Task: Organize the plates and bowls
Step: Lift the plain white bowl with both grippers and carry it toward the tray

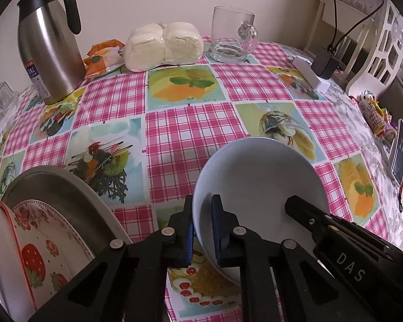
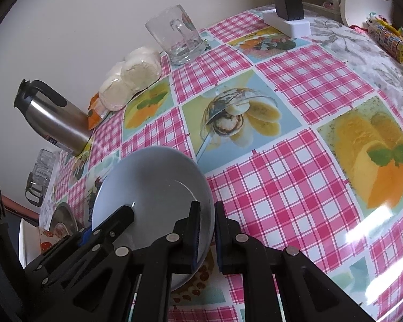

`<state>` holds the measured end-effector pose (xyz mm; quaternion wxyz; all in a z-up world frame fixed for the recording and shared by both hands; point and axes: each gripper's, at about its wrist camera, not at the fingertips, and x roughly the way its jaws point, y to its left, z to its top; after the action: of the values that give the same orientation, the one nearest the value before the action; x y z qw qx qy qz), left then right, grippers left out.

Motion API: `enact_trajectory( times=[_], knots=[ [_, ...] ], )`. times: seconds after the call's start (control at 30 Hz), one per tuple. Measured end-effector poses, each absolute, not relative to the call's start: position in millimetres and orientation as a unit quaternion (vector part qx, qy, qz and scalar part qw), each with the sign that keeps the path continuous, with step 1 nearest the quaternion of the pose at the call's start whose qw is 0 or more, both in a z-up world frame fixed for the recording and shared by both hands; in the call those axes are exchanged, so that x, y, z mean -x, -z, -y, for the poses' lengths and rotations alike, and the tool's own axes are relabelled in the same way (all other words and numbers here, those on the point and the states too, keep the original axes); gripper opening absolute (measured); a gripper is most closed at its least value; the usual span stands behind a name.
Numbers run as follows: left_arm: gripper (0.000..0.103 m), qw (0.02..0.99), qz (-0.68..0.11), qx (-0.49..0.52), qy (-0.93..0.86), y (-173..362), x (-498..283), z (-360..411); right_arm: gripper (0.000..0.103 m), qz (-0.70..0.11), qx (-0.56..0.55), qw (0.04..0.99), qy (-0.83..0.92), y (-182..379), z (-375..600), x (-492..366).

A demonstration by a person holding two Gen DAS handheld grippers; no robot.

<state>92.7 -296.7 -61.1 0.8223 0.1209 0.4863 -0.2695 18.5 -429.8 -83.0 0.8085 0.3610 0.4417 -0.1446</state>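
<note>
Both grippers were clamped on the same pale blue plate [image 1: 258,177], tilted up off the tablecloth [image 1: 190,134]. Left gripper [image 1: 202,230] pinched the plate's left rim, pads either side of the edge; right gripper [image 2: 207,237] pinched the opposite rim the same way. Plate's lower edge sat near the table's front edge.

Just left of the plate: a steel tray [image 1: 67,196] holding a strawberry-print dish [image 1: 48,247], close to the left gripper's frame. Middle of the cloth was open. Thermos [image 1: 47,45], wrapped buns [image 1: 164,45] and glass mug [image 1: 232,36] lined the wall edge, well apart from the plate. Power strip [image 2: 287,25] sat at the far right corner.
</note>
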Motion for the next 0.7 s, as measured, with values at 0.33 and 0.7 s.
enact_trajectory(
  times=[0.33, 0.7],
  knots=[
    [0.012, 0.845, -0.443, -0.095, 0.285, 10, -84, 283, 0.012, -0.395, -0.349, 0.837, 0.145, 32, 425, -7],
    [0.012, 0.866, -0.409, -0.052, 0.285, -42, -82, 242, 0.012, -0.351, -0.343, 0.863, 0.121, -23, 396, -6]
  ],
)
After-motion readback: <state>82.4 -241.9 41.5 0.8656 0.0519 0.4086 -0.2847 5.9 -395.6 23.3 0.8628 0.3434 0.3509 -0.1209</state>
